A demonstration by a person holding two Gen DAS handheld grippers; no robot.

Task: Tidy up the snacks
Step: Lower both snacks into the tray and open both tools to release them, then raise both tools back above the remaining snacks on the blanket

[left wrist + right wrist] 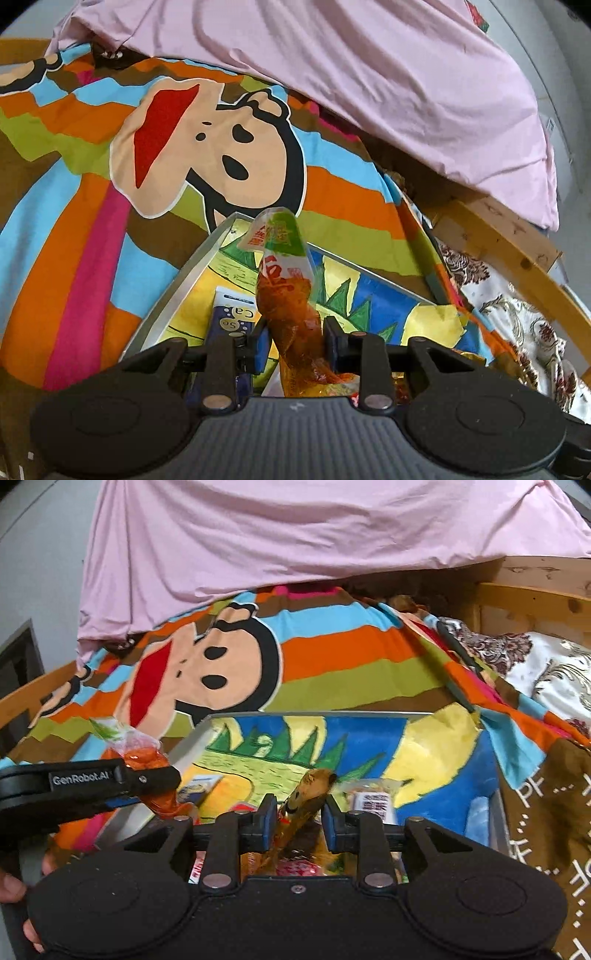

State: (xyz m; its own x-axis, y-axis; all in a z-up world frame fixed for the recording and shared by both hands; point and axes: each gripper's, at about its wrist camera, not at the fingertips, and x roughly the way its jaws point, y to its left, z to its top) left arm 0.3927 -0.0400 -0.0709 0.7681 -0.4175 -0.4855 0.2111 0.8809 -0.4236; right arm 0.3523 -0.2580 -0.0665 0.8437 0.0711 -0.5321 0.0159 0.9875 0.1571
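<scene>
Holding an orange snack packet [286, 284] tight between its blue pads, the left gripper [293, 339] was squeezed shut on it, and the packet stuck up with its green and white top pointing away from the camera. In the right wrist view the same gripper [162, 781] came in from the left side, over the near left edge of the tray [496, 823]. The right gripper [300, 818] had a brown and yellow snack packet [308, 794] standing tilted between its pads, but there was a small gap on the right side, so I think the pads were not pressing it and the jaws stood a little apart. Both packets were above the tray, which had a bright drawing of green trees, blue and yellow inside. More snacks lay in the tray, like a dark blue packet [231, 321] with "Ca" on it and a packet with a white label [371, 805]. The tray sat on a striped cartoon blanket [236, 162]. A pink sheet [295, 535] hung behind it. A person's fingers [14, 886] showed at the lower left.
</scene>
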